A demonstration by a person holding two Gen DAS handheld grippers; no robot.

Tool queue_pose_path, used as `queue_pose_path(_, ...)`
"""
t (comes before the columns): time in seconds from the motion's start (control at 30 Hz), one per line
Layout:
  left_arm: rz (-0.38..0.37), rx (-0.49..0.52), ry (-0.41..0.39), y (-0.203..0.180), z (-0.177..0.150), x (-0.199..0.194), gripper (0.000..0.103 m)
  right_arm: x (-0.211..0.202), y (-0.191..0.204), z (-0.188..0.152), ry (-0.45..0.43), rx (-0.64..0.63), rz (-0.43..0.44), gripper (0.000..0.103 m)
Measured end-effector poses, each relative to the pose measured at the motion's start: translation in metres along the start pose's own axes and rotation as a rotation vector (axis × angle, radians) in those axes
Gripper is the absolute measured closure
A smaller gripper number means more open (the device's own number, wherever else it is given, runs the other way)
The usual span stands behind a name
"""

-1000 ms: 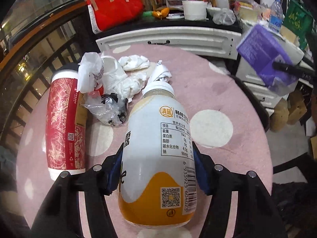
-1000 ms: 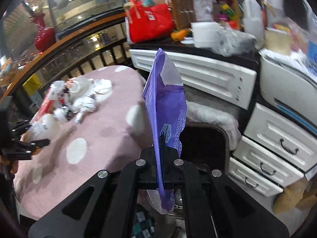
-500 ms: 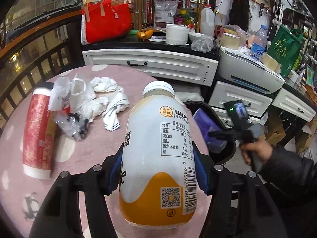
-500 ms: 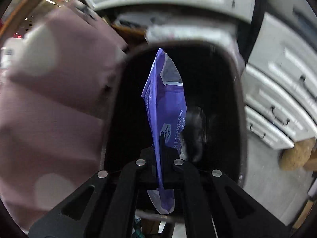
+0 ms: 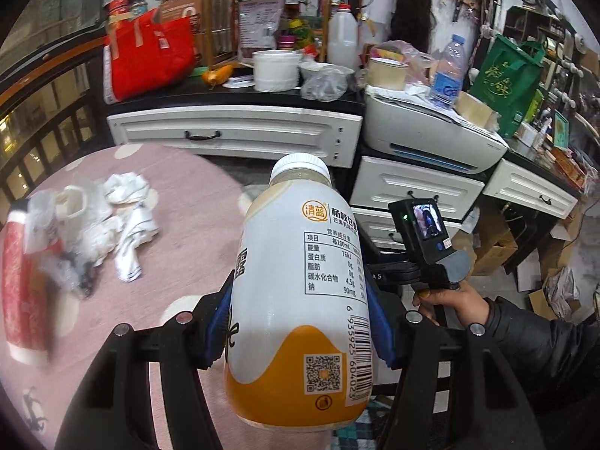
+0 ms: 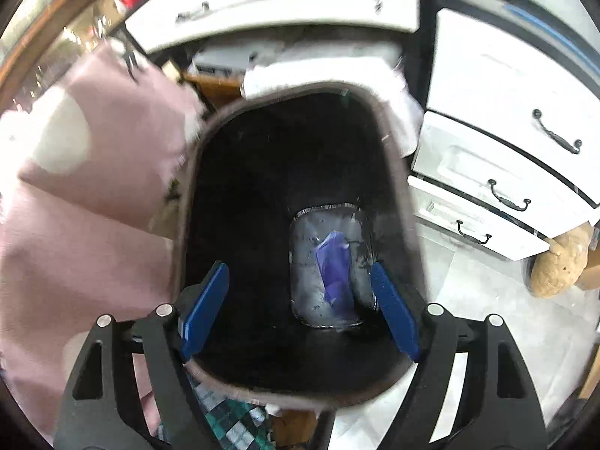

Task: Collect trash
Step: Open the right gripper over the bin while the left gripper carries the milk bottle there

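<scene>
My left gripper (image 5: 298, 328) is shut on a white and orange drink bottle (image 5: 300, 292), its blue pads pressing both sides, held above the pink table's right edge. More trash lies on the table at the left: crumpled white tissues (image 5: 123, 210), a clear plastic wrapper (image 5: 67, 266) and a red patterned cup (image 5: 22, 292) on its side. My right gripper (image 6: 298, 307) hangs over the dark trash bin (image 6: 210, 142), its jaws opening with nothing between the pads. A purple wrapper (image 6: 335, 270) lies at the bin's bottom. A hand (image 5: 453, 300) holds the right gripper's handle in the left wrist view.
A pink dotted tablecloth (image 5: 157, 300) drapes beside the bin (image 6: 90, 202). White drawers (image 6: 502, 172) stand to the bin's right, and a white cabinet (image 5: 232, 135) behind the table carries a red bag (image 5: 150, 52) and containers. A printer (image 5: 427, 135) sits at the right.
My right gripper dropped toward the bin and opened; the purple wrapper fell from it to the bottom. My left gripper carried the bottle rightward, away from the trash pile.
</scene>
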State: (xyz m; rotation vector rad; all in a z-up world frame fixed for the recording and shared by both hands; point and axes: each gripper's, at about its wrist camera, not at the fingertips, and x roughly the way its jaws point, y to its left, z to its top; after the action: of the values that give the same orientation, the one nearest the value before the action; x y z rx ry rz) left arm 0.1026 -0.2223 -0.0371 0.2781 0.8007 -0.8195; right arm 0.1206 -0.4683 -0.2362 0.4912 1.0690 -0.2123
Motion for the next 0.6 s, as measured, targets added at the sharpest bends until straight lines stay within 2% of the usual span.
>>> queue_pose_path(0.1,-0.036,0.014,0.007,-0.022,0.008,0.015,0.043,-0.039,-0.018,0.000,-0.091,0.035,-0.001,0.024)
queue_pose_path(0.27,-0.084,0.015,0.055,-0.059,0.017,0.054,0.042,-0.103,-0.060,-0.001,-0.259,0.111,-0.099,0.020)
queue_pose_path(0.43,-0.021,0.021,0.100,-0.090,0.016,0.101,0.042,-0.149,-0.109,-0.014,-0.361,0.219,-0.185,0.019)
queue_pose_path(0.6,0.069,0.075,0.164,-0.113,0.008,0.151,0.042,-0.161,-0.146,-0.029,-0.371,0.302,-0.217,0.019)
